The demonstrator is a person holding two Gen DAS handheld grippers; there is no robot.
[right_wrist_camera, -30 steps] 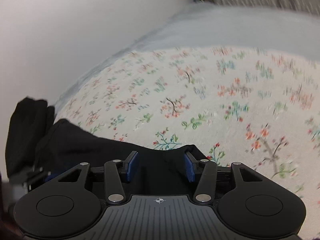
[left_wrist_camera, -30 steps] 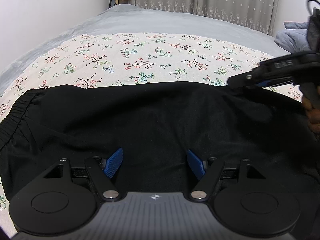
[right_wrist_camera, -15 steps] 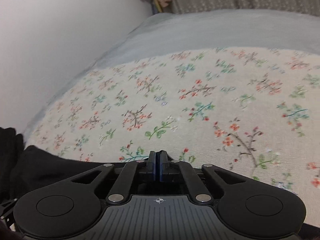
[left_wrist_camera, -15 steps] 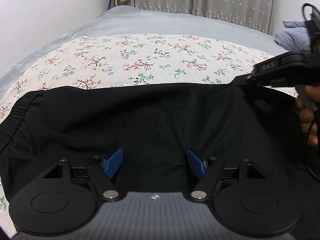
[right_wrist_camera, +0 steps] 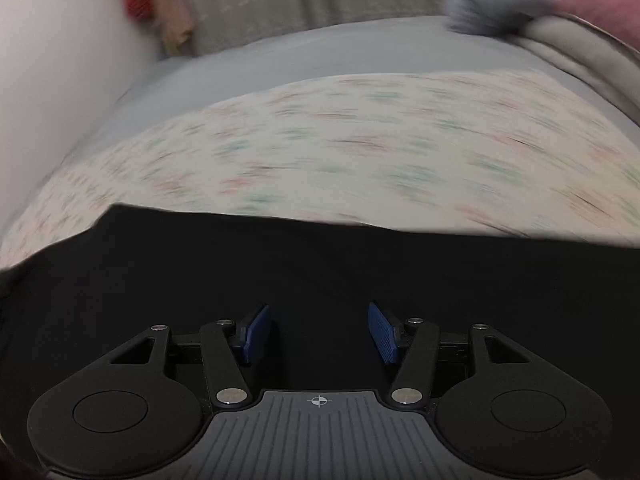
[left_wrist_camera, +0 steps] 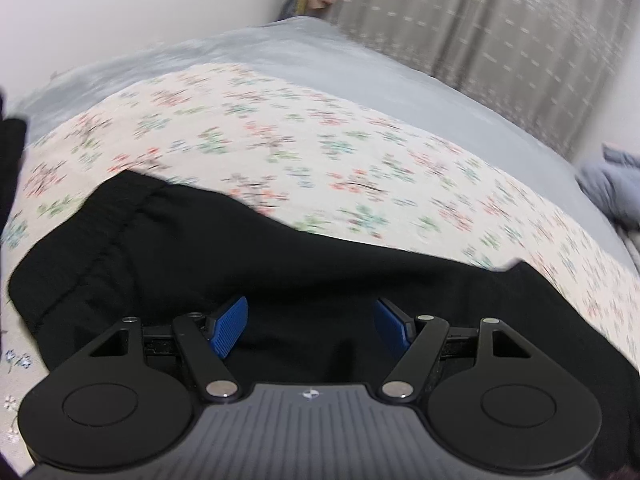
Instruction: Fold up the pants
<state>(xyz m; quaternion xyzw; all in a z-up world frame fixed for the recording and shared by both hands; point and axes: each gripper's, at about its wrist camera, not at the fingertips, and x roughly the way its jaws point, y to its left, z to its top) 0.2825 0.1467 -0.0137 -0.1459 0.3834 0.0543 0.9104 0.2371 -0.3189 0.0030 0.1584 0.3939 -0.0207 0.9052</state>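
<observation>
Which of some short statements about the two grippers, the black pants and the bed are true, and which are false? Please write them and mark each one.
1. The left gripper is open. True.
2. The right gripper is shut on the black pants. False: its jaws stand apart, with nothing clamped between them.
3. The pants lie on a floral sheet. True.
4. The pants are white. False: they are black.
5. Curtains hang beyond the bed. True.
</observation>
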